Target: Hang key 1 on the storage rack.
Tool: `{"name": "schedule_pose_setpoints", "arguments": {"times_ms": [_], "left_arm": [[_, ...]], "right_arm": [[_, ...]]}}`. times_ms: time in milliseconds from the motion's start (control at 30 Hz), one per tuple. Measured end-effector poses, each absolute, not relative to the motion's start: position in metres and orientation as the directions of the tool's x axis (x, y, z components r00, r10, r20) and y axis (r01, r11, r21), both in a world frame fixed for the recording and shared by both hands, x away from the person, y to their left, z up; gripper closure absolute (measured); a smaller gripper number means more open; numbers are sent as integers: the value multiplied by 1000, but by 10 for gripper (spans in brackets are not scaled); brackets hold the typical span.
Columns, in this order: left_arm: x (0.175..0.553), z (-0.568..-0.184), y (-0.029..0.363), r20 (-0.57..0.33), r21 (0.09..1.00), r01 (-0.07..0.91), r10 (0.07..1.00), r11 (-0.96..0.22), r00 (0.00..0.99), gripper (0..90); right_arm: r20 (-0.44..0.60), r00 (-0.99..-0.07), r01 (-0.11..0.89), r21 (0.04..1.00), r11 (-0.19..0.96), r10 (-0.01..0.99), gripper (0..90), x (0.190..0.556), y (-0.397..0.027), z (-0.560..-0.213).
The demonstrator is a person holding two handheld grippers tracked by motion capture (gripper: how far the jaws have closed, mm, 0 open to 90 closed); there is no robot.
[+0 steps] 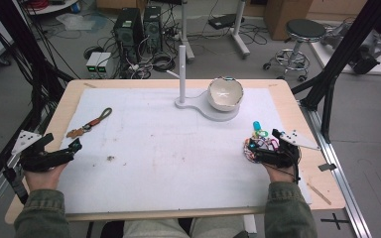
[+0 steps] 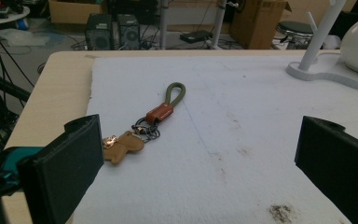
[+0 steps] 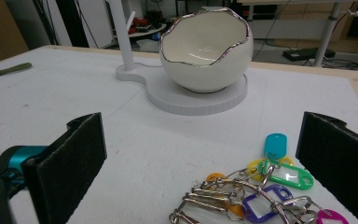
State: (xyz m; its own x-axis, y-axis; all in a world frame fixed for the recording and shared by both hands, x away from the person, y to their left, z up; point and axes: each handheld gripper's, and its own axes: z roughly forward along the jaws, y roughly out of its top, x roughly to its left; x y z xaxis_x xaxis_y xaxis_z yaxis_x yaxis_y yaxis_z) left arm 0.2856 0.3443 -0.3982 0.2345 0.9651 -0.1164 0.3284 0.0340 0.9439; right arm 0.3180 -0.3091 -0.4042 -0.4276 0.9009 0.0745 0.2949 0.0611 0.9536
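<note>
Left gripper (image 1: 74, 145) open near the brown keychain (image 1: 90, 122) at left; right gripper (image 1: 250, 148) open over colourful key tags (image 1: 259, 139); egg-shaped bowl (image 1: 225, 93) far centre.

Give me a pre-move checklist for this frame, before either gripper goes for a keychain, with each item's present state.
1. Left gripper jaws open, nothing between them: ok.
2. Right gripper jaws open, not pressing on anything: ok.
3. Leather keychain lies flat on the white mat, ahead of the left gripper and apart from it: ok.
4. Bunch of coloured key tags lies on the mat just in front of the right gripper; whether a jaw touches it: cannot tell.
5. Egg-shaped bowl stands upright on the white stand, looks empty: ok.
6. Mat between the keychains and the bowl is free of other things: ok.
</note>
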Motion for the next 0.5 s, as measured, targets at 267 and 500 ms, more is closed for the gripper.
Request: {"name": "schedule_pose_setpoints", "arguments": {"times_ms": [267, 500], "left_arm": [[285, -399, 345, -116, 942, 334, 966, 33, 233, 17], [286, -400, 344, -122, 940, 340, 963, 34, 241, 17]], "right_arm": [[76, -436, 291, 955, 60, 897, 8, 318, -309, -404], [73, -430, 289, 955, 60, 900, 7, 319, -309, -404]]}}
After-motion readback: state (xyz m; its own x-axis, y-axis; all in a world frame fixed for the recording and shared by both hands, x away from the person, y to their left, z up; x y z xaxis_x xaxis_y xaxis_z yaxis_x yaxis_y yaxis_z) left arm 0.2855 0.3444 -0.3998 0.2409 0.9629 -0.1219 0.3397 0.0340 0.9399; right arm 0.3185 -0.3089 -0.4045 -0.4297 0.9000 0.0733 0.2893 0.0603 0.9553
